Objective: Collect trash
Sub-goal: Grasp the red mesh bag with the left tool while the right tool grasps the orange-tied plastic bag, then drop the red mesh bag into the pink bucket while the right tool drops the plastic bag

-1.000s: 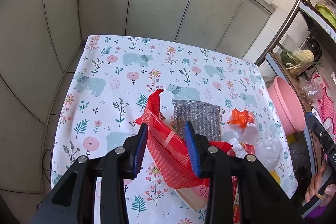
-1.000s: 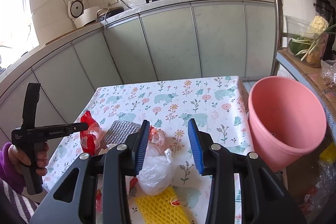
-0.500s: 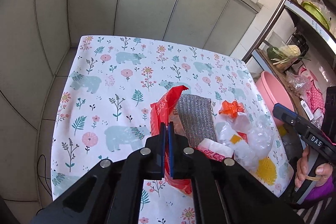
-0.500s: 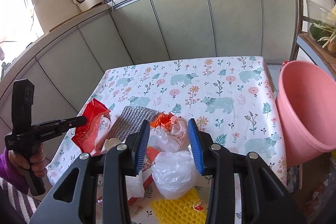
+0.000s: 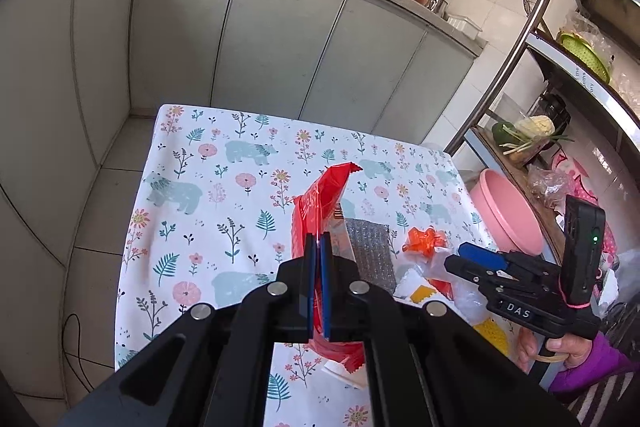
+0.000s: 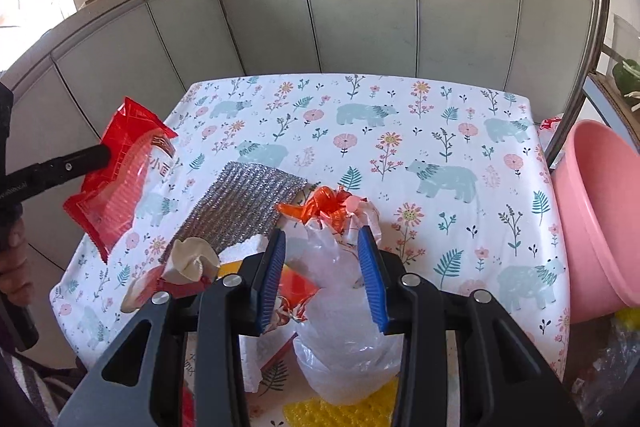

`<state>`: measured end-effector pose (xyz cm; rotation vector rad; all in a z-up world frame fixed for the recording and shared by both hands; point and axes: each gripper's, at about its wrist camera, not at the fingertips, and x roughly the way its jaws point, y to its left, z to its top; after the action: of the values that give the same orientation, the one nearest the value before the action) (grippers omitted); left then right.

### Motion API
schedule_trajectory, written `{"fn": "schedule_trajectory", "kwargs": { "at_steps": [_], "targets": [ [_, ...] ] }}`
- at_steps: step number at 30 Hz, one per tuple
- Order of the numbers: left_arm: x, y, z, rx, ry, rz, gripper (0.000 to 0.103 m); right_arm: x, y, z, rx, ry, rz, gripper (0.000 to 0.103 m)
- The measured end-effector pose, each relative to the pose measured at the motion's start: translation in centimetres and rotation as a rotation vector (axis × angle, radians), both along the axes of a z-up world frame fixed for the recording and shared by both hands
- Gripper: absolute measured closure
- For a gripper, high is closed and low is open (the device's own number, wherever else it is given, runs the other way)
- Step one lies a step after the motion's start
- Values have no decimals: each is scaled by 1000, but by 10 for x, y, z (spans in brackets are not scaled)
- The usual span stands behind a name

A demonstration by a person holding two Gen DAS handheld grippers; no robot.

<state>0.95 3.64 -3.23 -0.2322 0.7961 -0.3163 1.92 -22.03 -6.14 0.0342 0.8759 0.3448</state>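
Observation:
My left gripper [image 5: 318, 247] is shut on a red snack wrapper [image 5: 320, 203] and holds it lifted off the floral tablecloth; the wrapper also shows in the right wrist view [image 6: 120, 179], hanging in the air at the left. My right gripper [image 6: 322, 247] is open, its blue pads on either side of a clear plastic bag [image 6: 340, 259] with an orange ribbon [image 6: 328, 205] on top. It also shows in the left wrist view [image 5: 478, 259], open over the trash pile.
A silver scrubbing pad [image 6: 248, 203], a crumpled white paper [image 6: 192, 261], a yellow mesh [image 6: 340, 415] and other wrappers lie on the table [image 6: 440, 131]. A pink basin [image 6: 600, 211] stands off the table's right edge. Cabinets stand behind.
My left gripper closed on the red wrapper and lifted it up off the table. My right gripper moved forward and down over the clear plastic bag, staying open.

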Motion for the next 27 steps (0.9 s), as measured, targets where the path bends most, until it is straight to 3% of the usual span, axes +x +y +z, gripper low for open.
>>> {"fn": "schedule_trajectory", "kwargs": {
  "at_steps": [3, 9, 14, 27],
  "targets": [
    [0, 0, 0, -3, -5, -6, 102, 2, 0, -6, -38, 2, -9, 85],
    [-1, -1, 4, -5, -24, -12, 102, 1, -5, -4, -8, -2, 2, 99],
    [-3, -5, 12, -5, -51, -22, 102, -6, -8, 8, 31, -52, 8, 100],
    [-4, -26, 46, -28, -153, -62, 102, -30, -41, 71, 65, -284, -71, 100]
  ]
}}
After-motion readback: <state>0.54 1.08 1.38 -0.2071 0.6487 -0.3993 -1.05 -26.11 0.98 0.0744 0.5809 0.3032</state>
